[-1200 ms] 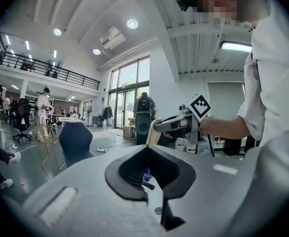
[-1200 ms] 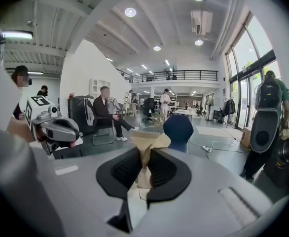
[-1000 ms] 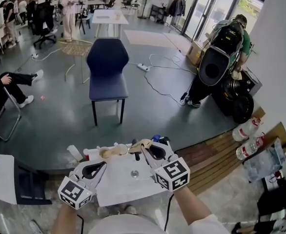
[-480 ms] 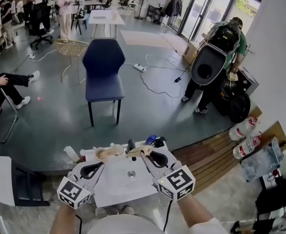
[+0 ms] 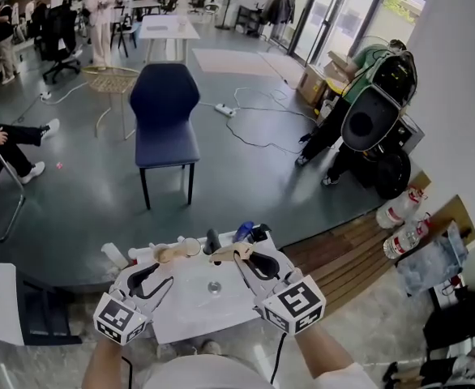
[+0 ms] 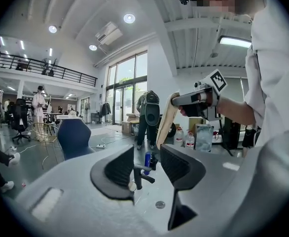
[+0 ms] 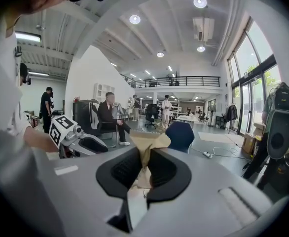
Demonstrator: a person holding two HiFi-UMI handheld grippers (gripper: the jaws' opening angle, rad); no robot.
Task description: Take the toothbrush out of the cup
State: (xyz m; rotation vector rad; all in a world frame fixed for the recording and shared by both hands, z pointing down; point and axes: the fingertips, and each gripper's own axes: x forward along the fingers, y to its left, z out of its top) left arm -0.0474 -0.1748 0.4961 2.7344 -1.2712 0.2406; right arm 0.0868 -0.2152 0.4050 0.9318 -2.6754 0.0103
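- Left gripper is the one changing. Its jaws, pressed together a second ago, have just been opening and are now standing apart. Nothing is sitting between the pads; only the black tap is showing through the gap, farther off.
- Right gripper is keeping its jaws clamped on the toothbrush, and the pale wooden handle is sticking out past the pads.
- That toothbrush is hanging in the air just to the right of the tap, above the white basin. In the left gripper view its lower end is going out of sight behind that gripper's own jaw.
- To the left of the tap the cup is standing. It seems to be apart from the brush, though it is showing small in the head view.
- I am judging that the brush is already clear of the cup, so the opening of the left jaws probably means this hand is finishing its part. What is remaining is to carry the brush away from the tap and lay it down.
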